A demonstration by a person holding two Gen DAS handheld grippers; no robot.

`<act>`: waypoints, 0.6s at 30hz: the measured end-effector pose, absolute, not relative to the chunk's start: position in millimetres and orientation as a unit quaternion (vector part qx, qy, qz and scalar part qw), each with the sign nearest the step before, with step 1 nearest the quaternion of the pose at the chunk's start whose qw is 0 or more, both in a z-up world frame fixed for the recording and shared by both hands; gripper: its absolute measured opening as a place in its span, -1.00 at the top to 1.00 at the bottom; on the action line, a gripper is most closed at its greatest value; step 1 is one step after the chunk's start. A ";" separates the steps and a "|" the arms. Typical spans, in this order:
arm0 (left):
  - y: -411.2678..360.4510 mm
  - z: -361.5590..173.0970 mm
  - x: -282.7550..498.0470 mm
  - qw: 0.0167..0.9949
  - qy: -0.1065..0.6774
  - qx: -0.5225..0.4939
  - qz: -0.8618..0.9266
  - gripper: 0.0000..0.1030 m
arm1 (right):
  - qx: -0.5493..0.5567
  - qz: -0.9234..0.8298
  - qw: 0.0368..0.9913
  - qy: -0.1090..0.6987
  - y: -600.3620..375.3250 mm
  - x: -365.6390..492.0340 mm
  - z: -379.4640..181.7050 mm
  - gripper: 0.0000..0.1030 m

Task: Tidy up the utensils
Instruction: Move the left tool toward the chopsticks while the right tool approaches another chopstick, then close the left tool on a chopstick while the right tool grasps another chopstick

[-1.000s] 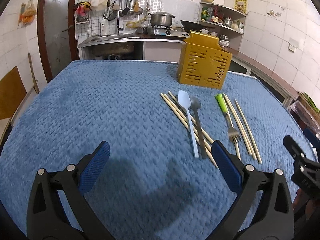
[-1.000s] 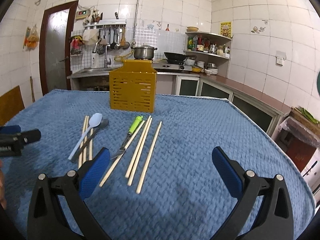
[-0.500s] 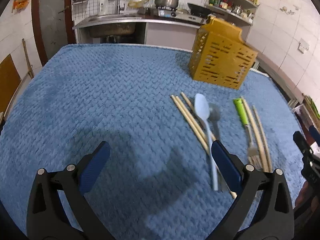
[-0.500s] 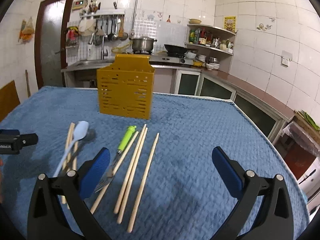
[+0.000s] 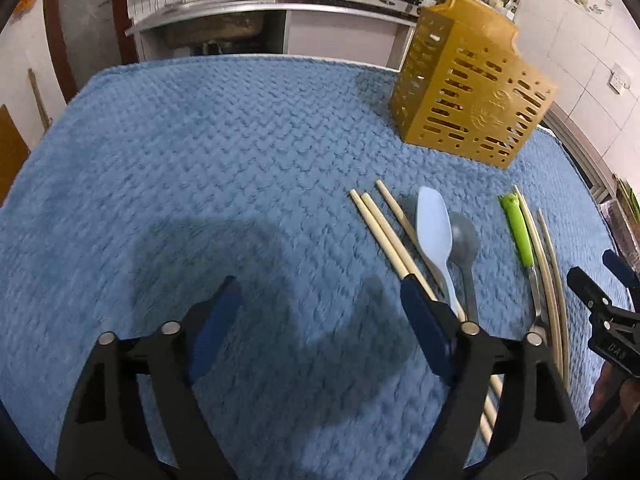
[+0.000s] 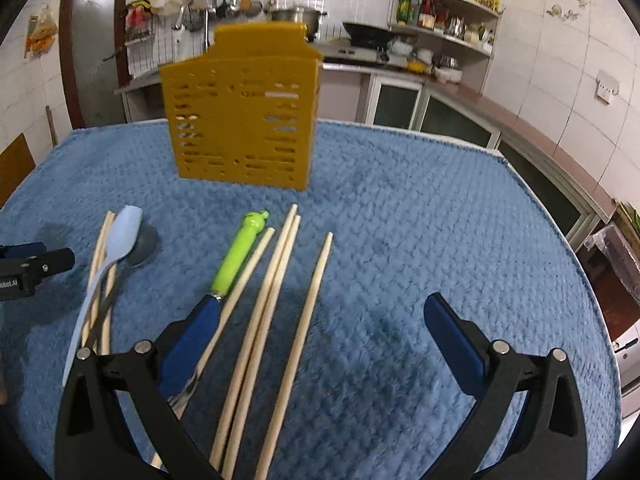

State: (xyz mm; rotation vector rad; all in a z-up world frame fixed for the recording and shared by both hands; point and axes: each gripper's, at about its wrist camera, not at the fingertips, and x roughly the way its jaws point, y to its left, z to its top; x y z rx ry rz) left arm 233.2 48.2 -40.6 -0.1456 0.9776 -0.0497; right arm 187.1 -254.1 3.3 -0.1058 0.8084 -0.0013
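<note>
**Both grippers low over the utensils, nothing held**

The left gripper (image 5: pixel 320 300) has its jaws spread but closing, with only bare blue quilted cloth (image 5: pixel 200 168) between the blue pads. Its right pad lies over the near ends of a pair of pale wooden chopsticks (image 5: pixel 380 232) at lower centre-right of the left wrist view; whether it touches them I cannot tell. Just right of that pair lie a third chopstick, then a light blue plastic spoon (image 5: pixel 434 232) and a grey spoon (image 5: pixel 464 240) side by side, bowls pointing up the frame.

The right gripper (image 6: pixel 320 320) has its jaws spread wide and pinches nothing. Between them, in the lower middle of the right wrist view, lie three long wooden chopsticks (image 6: pixel 276 280) running up the frame. Its left pad covers the neck of a green-handled metal fork (image 6: pixel 240 248), with a fourth chopstick alongside; contact is unclear.

At the right edge of the left view the right gripper's black tip shows, near the fork and chopsticks there.

Beyond the utensils a mustard-yellow slotted plastic utensil holder (image 6: pixel 244 120) stands upright on the cloth-covered surface, upper centre in the right view and upper right in the left view. Behind it are a tiled kitchen wall, a sink counter and a steel pot (image 6: pixel 296 18) on a stove.
</note>
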 end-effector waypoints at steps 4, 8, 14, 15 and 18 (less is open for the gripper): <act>43.9 -40.1 252.7 0.875 0.476 -0.084 -0.030 -0.32 | -0.054 -0.010 0.914 0.401 -260.3 209.3 2.6 -0.83; 40.2 -41.5 266.7 0.870 0.481 -0.098 -0.033 0.09 | -0.028 -0.011 0.905 0.424 -268.4 228.1 -6.3 -0.34; 29.3 -44.5 275.9 0.868 0.490 -0.080 -0.025 0.34 | -0.003 0.001 0.889 0.459 -271.7 243.6 -25.0 0.14; 27.4 -44.9 277.4 0.867 0.491 -0.078 -0.025 0.37 | -0.001 0.001 0.888 0.461 -270.9 244.0 -26.3 0.18; 23.9 -45.3 281.8 0.864 0.497 -0.077 -0.022 0.38 | -0.006 0.003 0.886 0.463 -269.4 246.0 -27.2 0.22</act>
